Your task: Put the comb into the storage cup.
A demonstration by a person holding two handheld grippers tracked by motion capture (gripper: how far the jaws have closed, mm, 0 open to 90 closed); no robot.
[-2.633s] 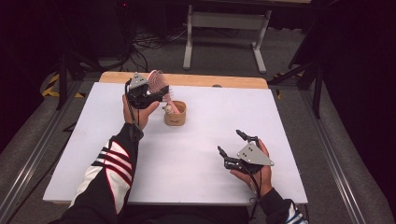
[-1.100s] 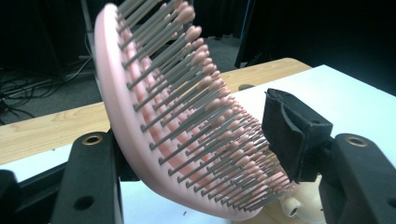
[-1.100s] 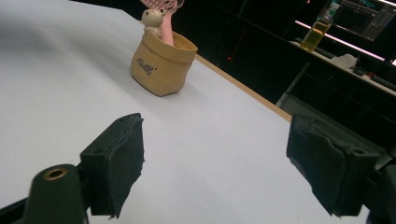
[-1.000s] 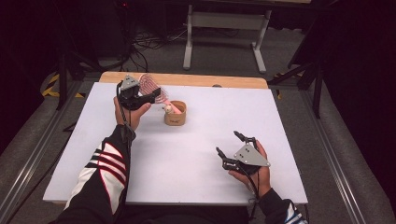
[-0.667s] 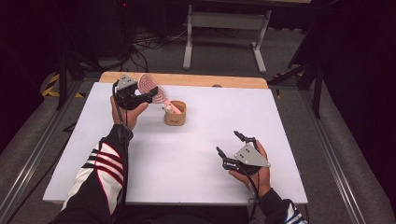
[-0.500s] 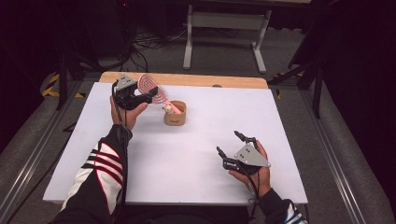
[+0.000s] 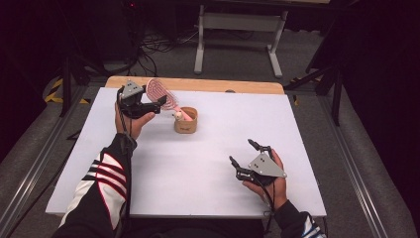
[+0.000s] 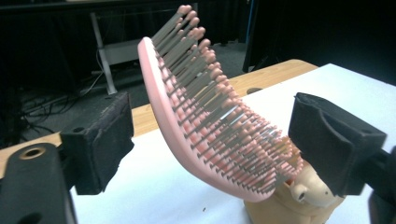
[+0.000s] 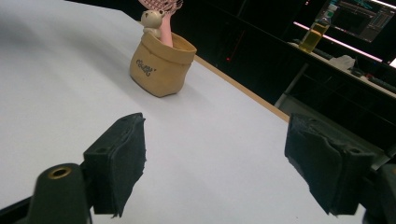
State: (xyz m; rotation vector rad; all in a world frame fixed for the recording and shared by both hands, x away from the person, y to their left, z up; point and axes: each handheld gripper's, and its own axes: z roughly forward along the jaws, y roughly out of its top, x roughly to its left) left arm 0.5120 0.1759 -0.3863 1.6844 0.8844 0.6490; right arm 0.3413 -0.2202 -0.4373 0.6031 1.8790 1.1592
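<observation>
Left gripper [image 8: 205, 140]: we see its jaws have just been opening, pads now clear of the brush.
Hairbrush [image 8: 205, 107]: between our fingers [image 8: 100, 140], tilted, handle resting in the pot [image 7: 186, 120].

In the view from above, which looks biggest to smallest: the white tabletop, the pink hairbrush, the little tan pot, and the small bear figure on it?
1. White tabletop, by far.
2. Pink hairbrush and tan pot: they look about alike, and the brush is partly hidden, so I won't rank them.
3. Bear figure, smallest.

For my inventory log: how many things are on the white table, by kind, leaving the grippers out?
Pink hairbrush: 1
Tan pot holding it: 1
Small bear figure at the pot's rim: 1
Total: 3
</observation>
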